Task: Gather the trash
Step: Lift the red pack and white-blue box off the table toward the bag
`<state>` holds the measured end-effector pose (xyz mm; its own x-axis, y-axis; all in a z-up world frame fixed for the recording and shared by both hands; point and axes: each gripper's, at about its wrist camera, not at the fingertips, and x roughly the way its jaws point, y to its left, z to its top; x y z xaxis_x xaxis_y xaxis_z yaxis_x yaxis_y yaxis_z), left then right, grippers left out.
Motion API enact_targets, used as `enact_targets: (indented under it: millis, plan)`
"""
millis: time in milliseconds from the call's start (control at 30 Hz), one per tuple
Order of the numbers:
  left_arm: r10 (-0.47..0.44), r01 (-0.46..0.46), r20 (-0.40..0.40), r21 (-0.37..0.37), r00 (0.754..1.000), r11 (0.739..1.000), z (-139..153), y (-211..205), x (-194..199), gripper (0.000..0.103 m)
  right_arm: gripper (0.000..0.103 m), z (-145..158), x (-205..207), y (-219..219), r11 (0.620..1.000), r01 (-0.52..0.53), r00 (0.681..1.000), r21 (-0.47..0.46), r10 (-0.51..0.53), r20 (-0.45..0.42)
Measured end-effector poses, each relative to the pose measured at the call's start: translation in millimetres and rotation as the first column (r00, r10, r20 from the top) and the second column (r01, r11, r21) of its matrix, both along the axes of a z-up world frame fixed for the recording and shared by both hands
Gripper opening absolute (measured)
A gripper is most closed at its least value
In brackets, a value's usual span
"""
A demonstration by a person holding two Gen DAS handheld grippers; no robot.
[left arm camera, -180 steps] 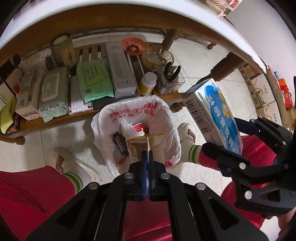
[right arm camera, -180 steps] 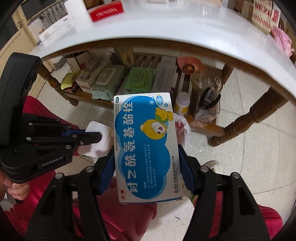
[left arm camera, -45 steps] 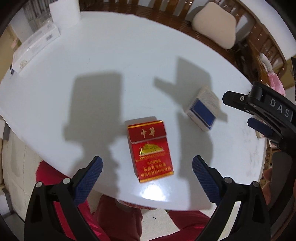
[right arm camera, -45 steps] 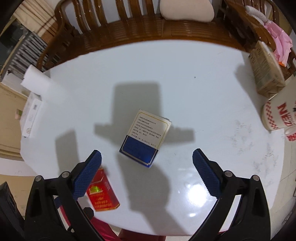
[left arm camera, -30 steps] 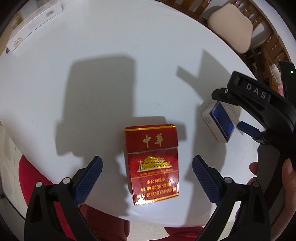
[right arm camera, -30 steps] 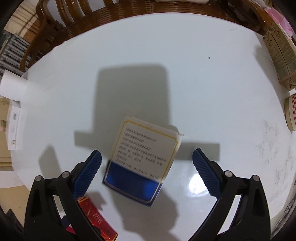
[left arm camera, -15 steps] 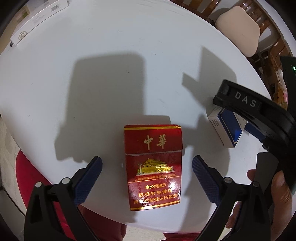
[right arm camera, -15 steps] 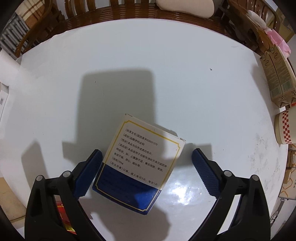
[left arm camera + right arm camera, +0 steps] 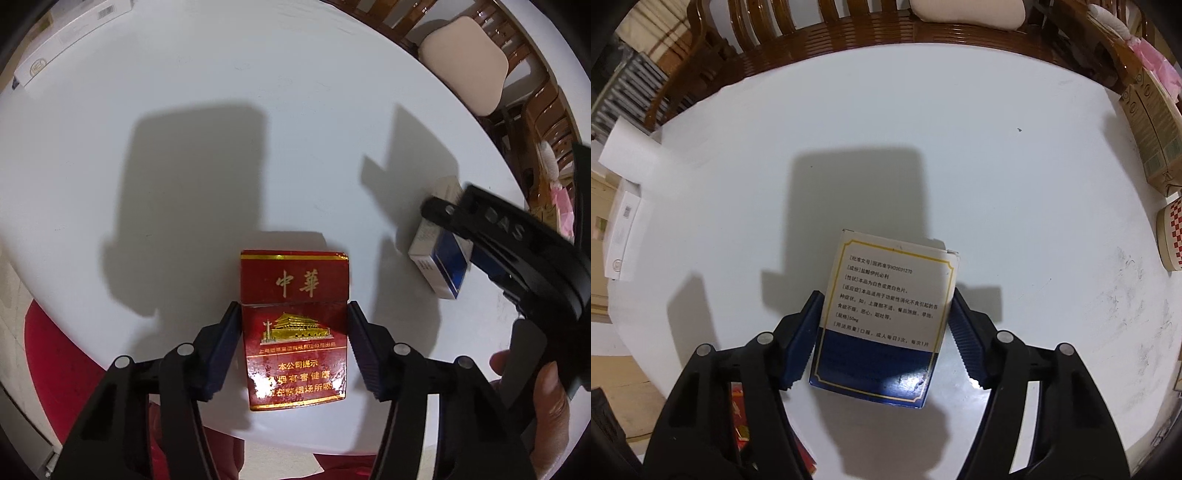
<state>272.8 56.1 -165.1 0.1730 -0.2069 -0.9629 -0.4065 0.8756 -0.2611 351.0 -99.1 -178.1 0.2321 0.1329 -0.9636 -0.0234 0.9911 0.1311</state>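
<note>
On the white table (image 9: 184, 92), the left gripper (image 9: 293, 341) has just closed its jaws on the red pack (image 9: 294, 328), while the right gripper (image 9: 884, 339), further right, has just closed on the blue and white box (image 9: 882, 317).

We see a glossy red card pack (image 9: 293, 328), a glossy card box (image 9: 882, 321), a smooth white worktop (image 9: 997, 184), varnished wooden chairs (image 9: 820, 37) at 12 o'clock, and ribbed blue pads (image 9: 967, 347).

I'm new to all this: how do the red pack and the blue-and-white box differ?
The red pack is narrower, red with gold print; the box is wider, white with black text over a dark blue band. The pack lies square between its tool's pads, the box slightly skewed. Both lie flat on the white table.
</note>
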Motion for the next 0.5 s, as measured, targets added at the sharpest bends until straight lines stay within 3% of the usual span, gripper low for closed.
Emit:
enact_targets:
  millis: [267,400,500]
  plan:
    - [-0.088,0.083,0.124,0.043,0.988,0.996,20,14,-12,0.056,0.066,25,-19,-11,0.997,-0.051,0.994,-0.065,0.057,0.098]
    - [-0.156,0.138,0.209,0.098,0.965,0.986,48,18,-23,0.056,0.066,51,-42,-14,0.987,-0.095,0.974,-0.128,0.118,0.191]
    - [-0.209,0.173,0.271,0.153,0.94,0.973,70,12,-32,0.056,0.066,69,-60,-14,0.985,-0.119,0.959,-0.122,0.146,0.243]
